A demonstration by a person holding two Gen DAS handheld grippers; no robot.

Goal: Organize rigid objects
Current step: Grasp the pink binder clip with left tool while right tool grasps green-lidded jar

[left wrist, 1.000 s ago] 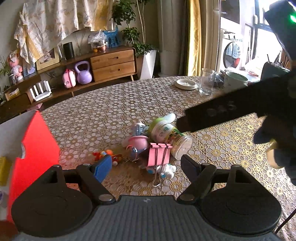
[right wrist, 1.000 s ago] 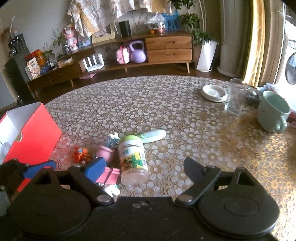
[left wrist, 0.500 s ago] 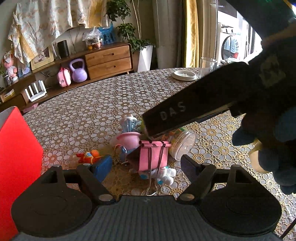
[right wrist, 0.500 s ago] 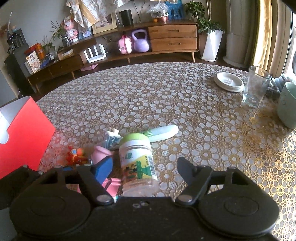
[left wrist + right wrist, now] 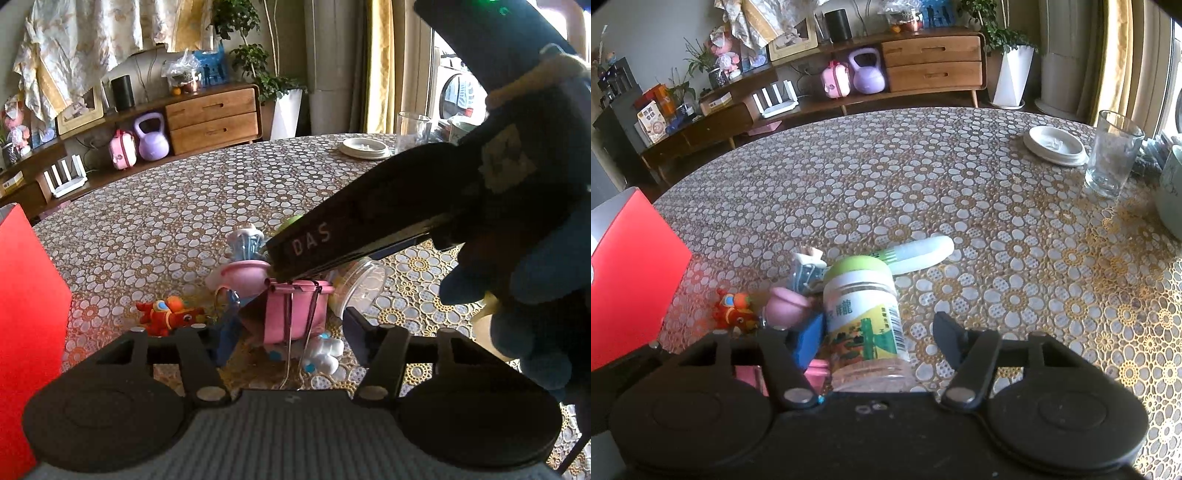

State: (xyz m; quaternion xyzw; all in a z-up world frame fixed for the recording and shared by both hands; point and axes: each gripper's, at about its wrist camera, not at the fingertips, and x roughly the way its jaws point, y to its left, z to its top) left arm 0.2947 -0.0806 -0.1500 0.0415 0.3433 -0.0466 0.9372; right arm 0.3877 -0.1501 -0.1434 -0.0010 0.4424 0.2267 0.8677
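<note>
Lace-patterned cloth covers the table (image 5: 960,192); the plastic jar (image 5: 864,317) lies on its side between the half-closing right gripper (image 5: 877,332); smooth, light, it needs a mid-body grip; the left gripper (image 5: 286,332) (also narrowing) straddles the pink binder clip (image 5: 295,310).

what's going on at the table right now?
A person with a handheld gripper in each hand is tidying small items on the table. The right gripper has been closing around the lying green-lidded jar, right pad not yet touching. The left gripper has been closing around the pink binder clip. Neither is lifted.
</note>
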